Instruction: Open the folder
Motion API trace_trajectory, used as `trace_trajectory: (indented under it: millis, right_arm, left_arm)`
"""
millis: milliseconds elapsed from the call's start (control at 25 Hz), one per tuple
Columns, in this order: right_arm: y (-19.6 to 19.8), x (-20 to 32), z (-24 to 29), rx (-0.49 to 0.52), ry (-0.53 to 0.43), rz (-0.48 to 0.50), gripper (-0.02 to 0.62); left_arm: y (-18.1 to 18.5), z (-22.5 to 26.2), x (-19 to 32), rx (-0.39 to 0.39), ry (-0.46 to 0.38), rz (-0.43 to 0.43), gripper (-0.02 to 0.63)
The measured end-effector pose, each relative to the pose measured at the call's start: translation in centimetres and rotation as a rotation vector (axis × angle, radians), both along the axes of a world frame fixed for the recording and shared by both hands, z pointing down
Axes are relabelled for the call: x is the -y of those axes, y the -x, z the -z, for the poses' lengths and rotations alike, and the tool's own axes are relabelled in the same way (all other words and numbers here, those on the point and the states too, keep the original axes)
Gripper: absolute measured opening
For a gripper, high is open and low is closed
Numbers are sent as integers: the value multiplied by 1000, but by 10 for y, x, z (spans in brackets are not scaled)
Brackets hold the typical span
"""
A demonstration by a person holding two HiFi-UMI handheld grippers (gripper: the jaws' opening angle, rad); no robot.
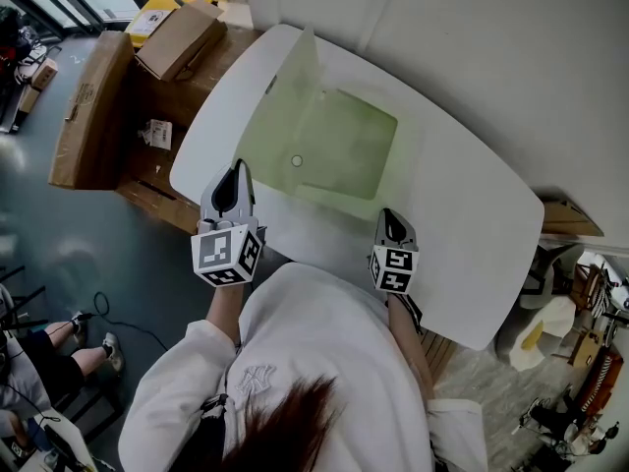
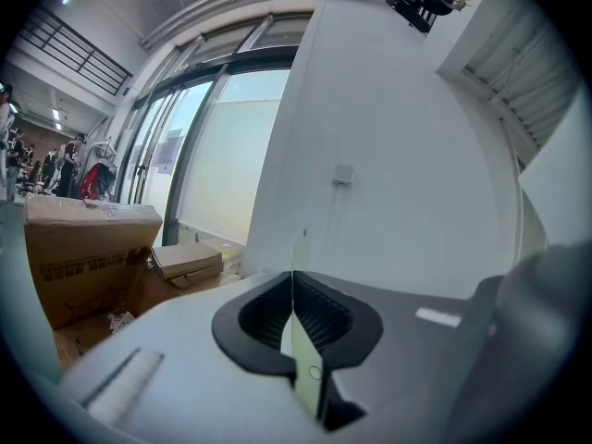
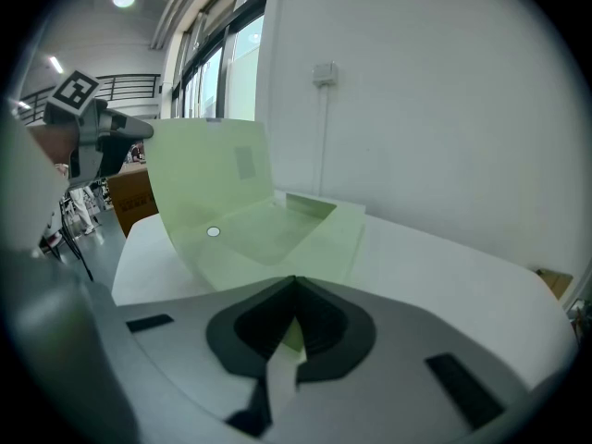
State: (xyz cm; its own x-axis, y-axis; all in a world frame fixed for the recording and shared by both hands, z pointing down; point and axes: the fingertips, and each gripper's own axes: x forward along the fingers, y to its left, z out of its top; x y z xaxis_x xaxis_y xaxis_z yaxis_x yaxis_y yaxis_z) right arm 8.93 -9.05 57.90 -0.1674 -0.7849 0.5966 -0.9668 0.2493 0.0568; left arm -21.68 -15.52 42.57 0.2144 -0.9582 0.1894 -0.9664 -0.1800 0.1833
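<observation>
On table [image 1: 472, 214] | left fingers [image 1: 235, 187] pinch raised folder [image 1: 339, 150] cover | right fingers [image 1: 393, 227] pinch base

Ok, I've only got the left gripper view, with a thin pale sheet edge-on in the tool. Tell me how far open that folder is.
Observer: The translucent pale green plastic folder is open. Its front cover stands roughly upright, pinched by the left tool.
Operator: Report the right tool.
Observer: The right tool is shut on the near edge of the back sheet, which lies flat on the white table.
Operator: Check the inside.
Observer: A small round fastener shows near the fold. I see no papers.
</observation>
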Motion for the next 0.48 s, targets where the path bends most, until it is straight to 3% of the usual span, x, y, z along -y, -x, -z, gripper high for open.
trace_trajectory:
  millis: [480]
  right_arm:
    - [1, 1, -1, 9, -3, 4, 6]
  left_arm:
    - [-2, 0, 0, 5, 2, -3, 12]
